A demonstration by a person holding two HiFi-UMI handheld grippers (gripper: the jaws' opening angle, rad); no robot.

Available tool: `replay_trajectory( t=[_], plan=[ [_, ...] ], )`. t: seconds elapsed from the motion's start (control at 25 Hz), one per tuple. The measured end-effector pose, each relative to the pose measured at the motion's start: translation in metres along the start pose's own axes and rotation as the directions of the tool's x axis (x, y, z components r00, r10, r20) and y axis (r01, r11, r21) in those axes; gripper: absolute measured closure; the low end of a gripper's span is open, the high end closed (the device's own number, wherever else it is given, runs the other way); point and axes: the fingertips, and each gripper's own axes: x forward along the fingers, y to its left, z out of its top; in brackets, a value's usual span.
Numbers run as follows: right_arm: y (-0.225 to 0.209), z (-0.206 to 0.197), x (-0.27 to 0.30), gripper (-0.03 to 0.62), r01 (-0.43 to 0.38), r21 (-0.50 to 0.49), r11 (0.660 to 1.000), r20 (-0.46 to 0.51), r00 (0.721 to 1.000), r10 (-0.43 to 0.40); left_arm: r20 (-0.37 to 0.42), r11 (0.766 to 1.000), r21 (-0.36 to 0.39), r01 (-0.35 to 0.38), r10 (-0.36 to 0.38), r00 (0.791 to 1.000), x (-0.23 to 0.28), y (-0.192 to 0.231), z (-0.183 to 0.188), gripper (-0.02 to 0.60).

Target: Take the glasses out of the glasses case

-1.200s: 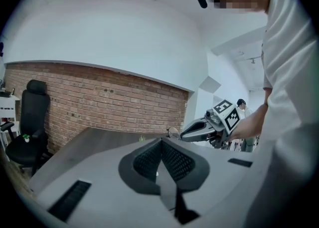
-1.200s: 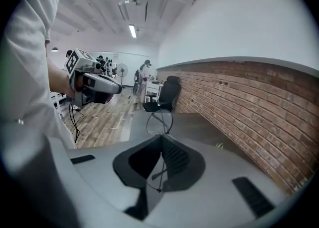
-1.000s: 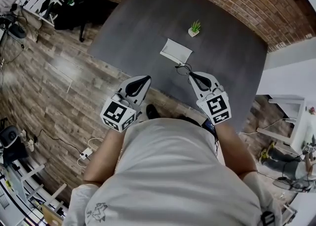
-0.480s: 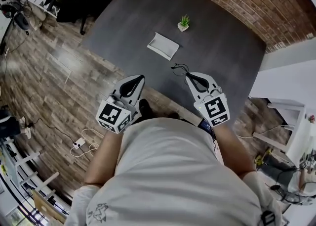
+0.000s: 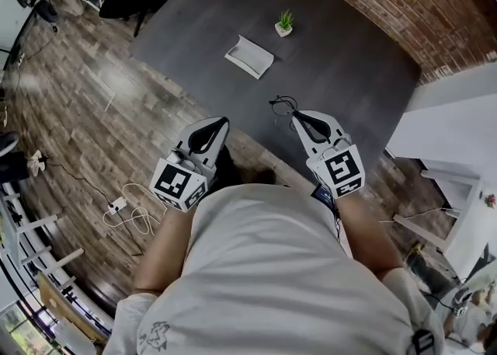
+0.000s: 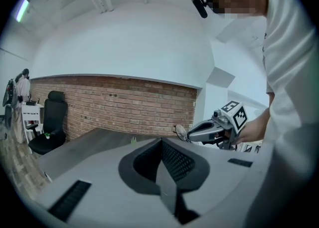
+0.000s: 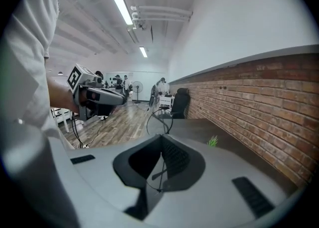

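Observation:
The white glasses case (image 5: pixel 248 57) lies on the dark table (image 5: pixel 349 58), well beyond both grippers. My right gripper (image 5: pixel 294 116) hangs over the table's near edge, shut on the thin black-rimmed glasses (image 5: pixel 283 103), which stick out past its tips. In the right gripper view a round lens of the glasses (image 7: pixel 159 122) stands above the closed jaws of the right gripper (image 7: pixel 162 144). My left gripper (image 5: pixel 222 122) is over the wooden floor just off the table edge. The left gripper (image 6: pixel 162 147) is shut and holds nothing.
A small potted plant (image 5: pixel 284 23) stands behind the case. A red brick wall (image 5: pixel 404 4) runs along the table's far side. An office chair (image 6: pixel 47 124) stands at the left end. Cables and a socket strip (image 5: pixel 116 207) lie on the floor.
Both grippers and the person have drawn back from the table. The glasses have come along in the right gripper, and the case now lies farther from them.

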Motion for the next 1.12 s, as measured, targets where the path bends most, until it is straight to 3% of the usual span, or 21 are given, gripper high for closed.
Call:
replay_trajectory(
  t=[0.44, 0.68, 1.12],
  plan=[
    [0.026, 0.008, -0.023, 0.58, -0.018, -0.042, 0.999, 0.015, 1.0, 0.019, 0.017, 1.0, 0.012, 0.013, -0.013, 1.0, -0.023, -0.034, 0.009, 0.571],
    [0.043, 0.018, -0.03, 0.58, 0.033, -0.045, 0.998, 0.018, 0.999, -0.032, 0.023, 0.999, 0.019, 0.048, -0.049, 0.999, -0.05, -0.039, 0.009, 0.571],
    [0.138, 0.034, -0.033, 0.58, 0.039, -0.02, 0.999, 0.048, 0.998, -0.038, 0.04, 0.996, 0.021, 0.09, -0.091, 0.995, -0.14, -0.038, 0.0, 0.571]
  ],
)
